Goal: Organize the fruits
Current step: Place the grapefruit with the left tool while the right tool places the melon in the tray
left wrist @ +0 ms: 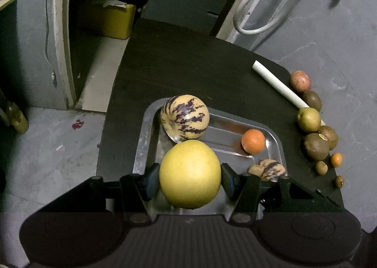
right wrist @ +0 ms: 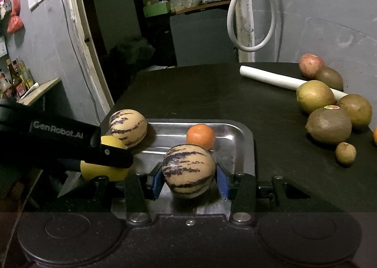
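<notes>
Left claw (left wrist: 190, 174) clamps the yellow grapefruit (left wrist: 190, 173) over the steel tray (left wrist: 150, 126); right claw (right wrist: 189, 172) grips a striped pepino melon (right wrist: 189, 170) above the tray's near edge, orange (right wrist: 200, 136) behind it.

- "GenRobot.AI" stands in pale letters on the black side of the left hand-held gripper (right wrist: 117, 161), seen from the right wrist view.
- A small sticker (right wrist: 331, 107) sits on a brown fruit (right wrist: 328, 125) near the surface's right edge; its print is unreadable.

Yellow fruit (left wrist: 190, 173); 2 cream purple-striped melons (left wrist: 185, 117); orange mandarin (left wrist: 253, 141); silver tray (left wrist: 143, 140).
</notes>
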Motion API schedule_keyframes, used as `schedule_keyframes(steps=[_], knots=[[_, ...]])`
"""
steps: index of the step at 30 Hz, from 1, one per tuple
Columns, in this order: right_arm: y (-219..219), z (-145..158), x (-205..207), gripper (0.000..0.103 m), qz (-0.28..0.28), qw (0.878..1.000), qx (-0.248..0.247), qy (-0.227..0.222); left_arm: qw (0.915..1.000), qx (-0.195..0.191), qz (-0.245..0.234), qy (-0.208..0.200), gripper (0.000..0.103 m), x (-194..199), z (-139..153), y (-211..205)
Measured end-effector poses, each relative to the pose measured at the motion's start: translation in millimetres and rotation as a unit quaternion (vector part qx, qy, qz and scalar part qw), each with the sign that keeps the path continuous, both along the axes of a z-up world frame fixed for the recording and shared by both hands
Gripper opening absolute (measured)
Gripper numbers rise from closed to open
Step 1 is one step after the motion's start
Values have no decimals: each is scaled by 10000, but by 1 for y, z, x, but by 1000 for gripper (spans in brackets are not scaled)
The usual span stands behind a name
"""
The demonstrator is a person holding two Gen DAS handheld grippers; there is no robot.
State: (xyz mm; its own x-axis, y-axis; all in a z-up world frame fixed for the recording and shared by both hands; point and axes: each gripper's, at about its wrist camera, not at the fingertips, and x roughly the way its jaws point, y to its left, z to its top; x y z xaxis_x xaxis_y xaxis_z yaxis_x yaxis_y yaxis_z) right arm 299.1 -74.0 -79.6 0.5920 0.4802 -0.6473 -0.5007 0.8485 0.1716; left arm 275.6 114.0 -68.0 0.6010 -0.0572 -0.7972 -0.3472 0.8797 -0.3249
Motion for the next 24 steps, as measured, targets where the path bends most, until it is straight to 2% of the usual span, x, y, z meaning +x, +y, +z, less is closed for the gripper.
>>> schedule_keyframes(steps=[7, 15, 20, 24], knots=[[3, 0, 1, 48, 8, 10000, -46, -25, 10000, -9, -57, -28, 59, -2, 0, 2], [-1, 1, -1, 56, -22, 9997, -110, 215, 9998, 63, -132, 124, 65, -1, 2, -1], [-8, 10, -13, 66, 23, 9998, -145, 152, 9998, 20, -170, 67, 73, -13, 8, -2], [-15, 20, -29, 76, 38, 9998, -154, 86, 9999, 31, -143, -11, 85, -30, 17, -3]])
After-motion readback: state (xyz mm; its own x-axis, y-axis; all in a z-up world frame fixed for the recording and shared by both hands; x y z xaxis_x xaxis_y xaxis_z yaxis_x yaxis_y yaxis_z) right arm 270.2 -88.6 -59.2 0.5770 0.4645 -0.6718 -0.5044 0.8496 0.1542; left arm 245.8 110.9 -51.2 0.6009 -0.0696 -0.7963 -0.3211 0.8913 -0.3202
